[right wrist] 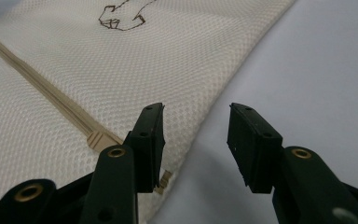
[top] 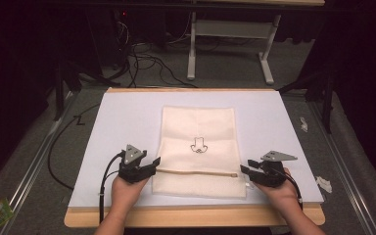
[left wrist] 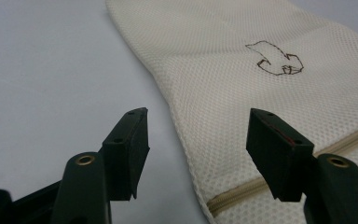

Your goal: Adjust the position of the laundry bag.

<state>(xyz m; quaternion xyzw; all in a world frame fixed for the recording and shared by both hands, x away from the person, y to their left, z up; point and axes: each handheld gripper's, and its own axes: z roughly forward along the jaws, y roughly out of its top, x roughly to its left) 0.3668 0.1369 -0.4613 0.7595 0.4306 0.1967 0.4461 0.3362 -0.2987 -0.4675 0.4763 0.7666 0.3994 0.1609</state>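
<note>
**Both grippers at the ends of the bag's zipper**

From the high view you see the whole cream mesh bag point(top: 198, 149) lying flat in the middle of the white mat point(top: 122, 117), with your left gripper point(top: 152, 162) at its left edge and your right gripper point(top: 245, 169) at its right edge, both level with the zipper point(top: 196, 172). The gripper views add the weave of the mesh and the small brown outline drawing point(left wrist: 275, 58).

Your left gripper's jaws stand apart over the bag's edge, clamped on nothing. Your right gripper's jaws also stand apart; its left pad sits just beside the zipper's end point(right wrist: 98, 138). Whether that pad touches the cloth you cannot tell.

The zipper pull is partly hidden behind that jaw.
</note>
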